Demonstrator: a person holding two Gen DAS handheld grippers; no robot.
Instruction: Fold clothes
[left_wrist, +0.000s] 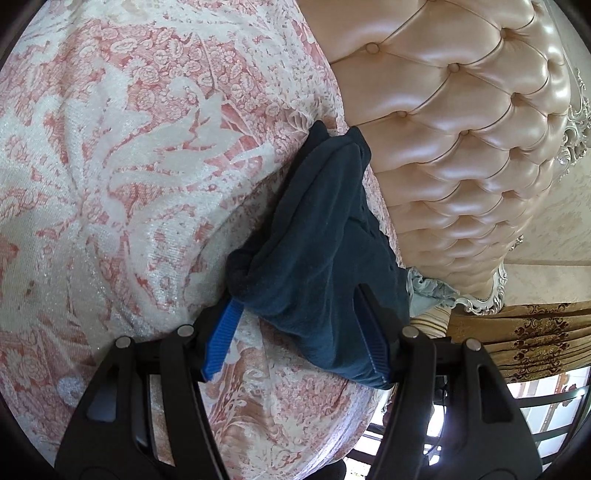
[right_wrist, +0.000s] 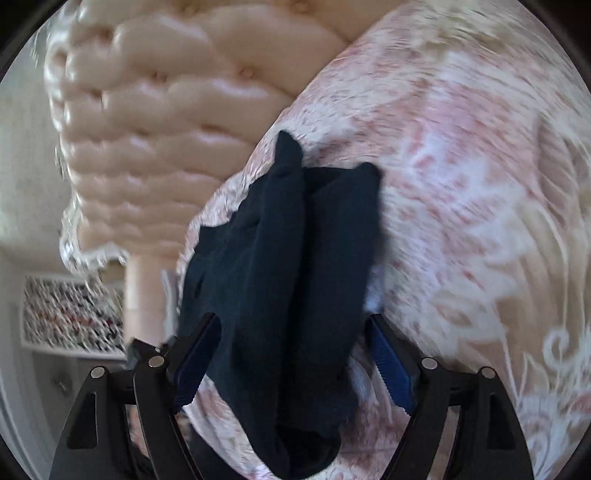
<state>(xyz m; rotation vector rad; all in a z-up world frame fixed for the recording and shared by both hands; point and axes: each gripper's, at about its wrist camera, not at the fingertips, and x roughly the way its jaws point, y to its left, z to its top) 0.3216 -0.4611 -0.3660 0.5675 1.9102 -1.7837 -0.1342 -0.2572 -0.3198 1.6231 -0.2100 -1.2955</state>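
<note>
Clearly, we were only partway through: the dark navy garment (left_wrist: 317, 243) lay bunched into a long, narrow, creased bundle on the bed's pink-and-white patterned bedspread (left_wrist: 122, 155), close to the edge that meets the tufted headboard (left_wrist: 461, 122). We could not tell what kind of garment it was. It looked gathered lengthwise, with lumps and loose ends at the far tip, so we judged that no neat, flat fold had yet been made.

Our left hand-held gripper (left_wrist: 295, 332) had its jaws standing apart, with the near end of the cloth draped between them and over the right finger; whether the blue pads (left_wrist: 221, 339) pressed on it we could not tell.

In the blurred right wrist view, our right hand-held gripper (right_wrist: 295, 354) was also spread wide, the garment (right_wrist: 280, 266) hanging through the gap without either pad plainly pinching it.

What remained, in our judgement, was to spread the piece flat on the bedspread (right_wrist: 461, 184), smooth it and fold it properly.
</note>
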